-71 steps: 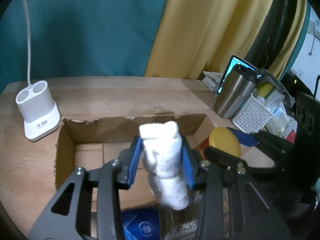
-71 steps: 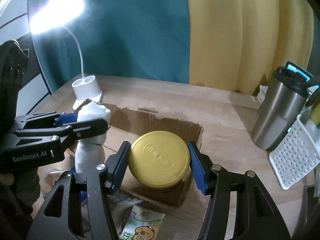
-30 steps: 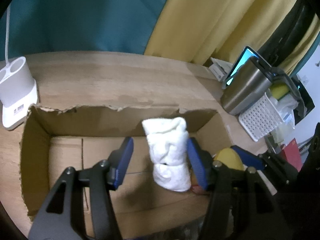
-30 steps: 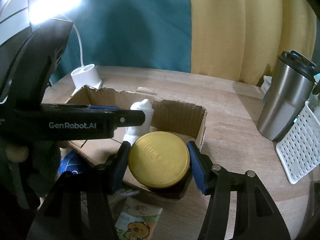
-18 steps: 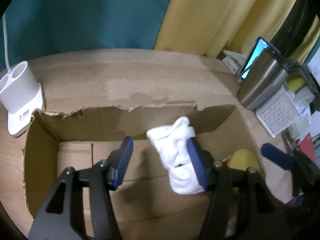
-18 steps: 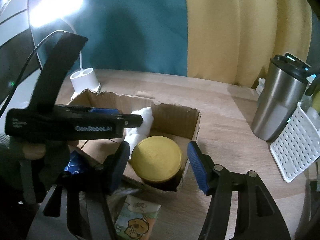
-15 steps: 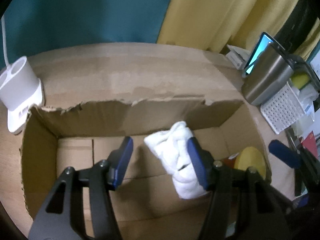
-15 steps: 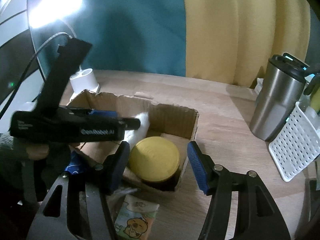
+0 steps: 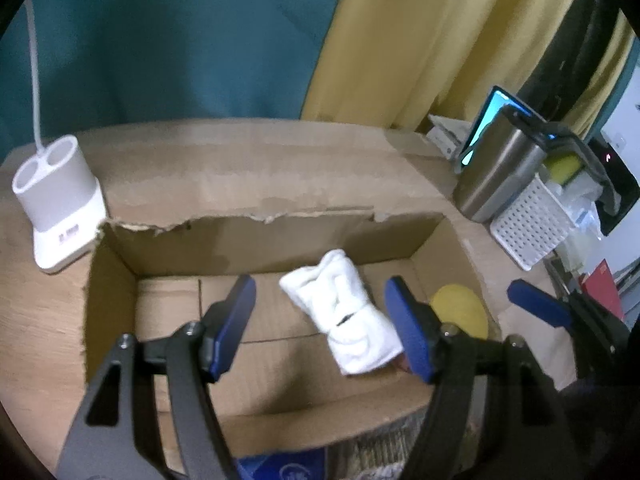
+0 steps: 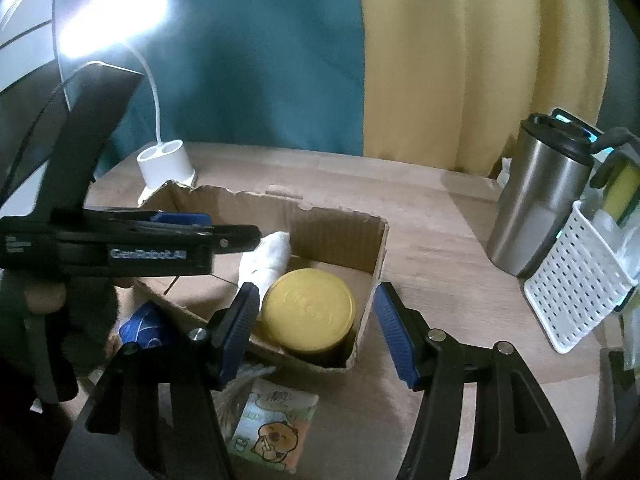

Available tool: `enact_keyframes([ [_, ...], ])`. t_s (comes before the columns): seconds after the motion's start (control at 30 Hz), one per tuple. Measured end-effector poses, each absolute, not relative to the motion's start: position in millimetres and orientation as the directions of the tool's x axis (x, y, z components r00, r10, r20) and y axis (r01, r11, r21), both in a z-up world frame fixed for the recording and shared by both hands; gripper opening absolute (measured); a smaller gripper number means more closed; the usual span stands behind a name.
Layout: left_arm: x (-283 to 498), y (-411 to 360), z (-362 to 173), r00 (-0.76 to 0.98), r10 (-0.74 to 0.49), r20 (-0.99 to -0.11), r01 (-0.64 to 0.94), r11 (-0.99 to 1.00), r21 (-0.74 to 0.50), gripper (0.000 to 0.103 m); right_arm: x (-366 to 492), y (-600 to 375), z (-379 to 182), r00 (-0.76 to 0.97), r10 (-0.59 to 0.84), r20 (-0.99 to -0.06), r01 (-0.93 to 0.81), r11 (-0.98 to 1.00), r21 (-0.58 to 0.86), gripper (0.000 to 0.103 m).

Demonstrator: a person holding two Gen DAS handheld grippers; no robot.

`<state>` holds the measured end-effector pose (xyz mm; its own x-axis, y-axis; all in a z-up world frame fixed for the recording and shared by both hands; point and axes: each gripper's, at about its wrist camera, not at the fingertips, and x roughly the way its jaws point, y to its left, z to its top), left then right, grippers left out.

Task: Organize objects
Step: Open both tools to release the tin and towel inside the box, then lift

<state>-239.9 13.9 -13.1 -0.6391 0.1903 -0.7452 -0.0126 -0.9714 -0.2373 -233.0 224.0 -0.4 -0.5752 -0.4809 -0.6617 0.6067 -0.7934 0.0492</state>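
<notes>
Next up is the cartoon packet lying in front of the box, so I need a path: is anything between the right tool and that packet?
Nothing visible. The right tool is open, holding nothing, above the yellow-lidded jar inside the cardboard box. The cartoon packet lies below it, uncovered.

"GenRobot.AI" stands in white on the left hand-held gripper (image 10: 240, 238), slightly blurred

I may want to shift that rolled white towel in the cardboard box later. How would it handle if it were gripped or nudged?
The rolled white towel looks like soft terry, so it would probably squash under the jaws rather than slip. It lies on its side on the cardboard box floor, so a nudge might roll it. Its folds look loose, and lifting by one end could unroll it.
</notes>
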Motion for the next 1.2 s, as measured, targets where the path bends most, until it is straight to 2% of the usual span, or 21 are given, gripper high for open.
enact_keyframes([
  [0.3,-207.1,13.4,2.2,-0.696,0.163,-0.699,-0.035,-0.981,-0.193,0.069,-218.6,231.1,6.1,-0.591,-0.468,-0.657,0.582,-0.811,0.053,0.064],
  [0.37,-199.7,12.3,5.2,-0.707,0.156,-0.69,-0.037,-0.982,-0.184,0.069,-214.6,234.0,8.5,-0.598,-0.466,-0.652,0.576,-0.816,0.055,0.072],
  [0.6,-172.3,11.0,11.3,-0.732,0.141,-0.666,-0.045,-0.986,-0.16,0.07,-199.6,240.4,15.3,-0.613,-0.464,-0.64,0.565,-0.823,0.056,0.073],
  [0.67,-166.5,10.1,12.0,-0.734,0.141,-0.664,-0.044,-0.986,-0.161,0.073,-195.9,241.3,16.4,-0.614,-0.463,-0.64,0.563,-0.825,0.057,0.073],
  [0.7,-164.5,9.2,11.9,-0.736,0.141,-0.662,-0.042,-0.986,-0.162,0.081,-195.0,241.2,16.6,-0.614,-0.462,-0.64,0.562,-0.825,0.057,0.073],
  [0.73,-160.7,7.6,12.2,-0.74,0.14,-0.657,-0.039,-0.985,-0.166,0.083,-193.2,241.4,16.9,-0.615,-0.462,-0.639,0.561,-0.826,0.057,0.073],
  [1.2,-119.9,-4.9,10.9,-0.749,0.132,-0.65,-0.024,-0.985,-0.172,0.083,-164.7,241.5,11.5,-0.605,-0.455,-0.654,0.562,-0.826,0.055,0.073],
])
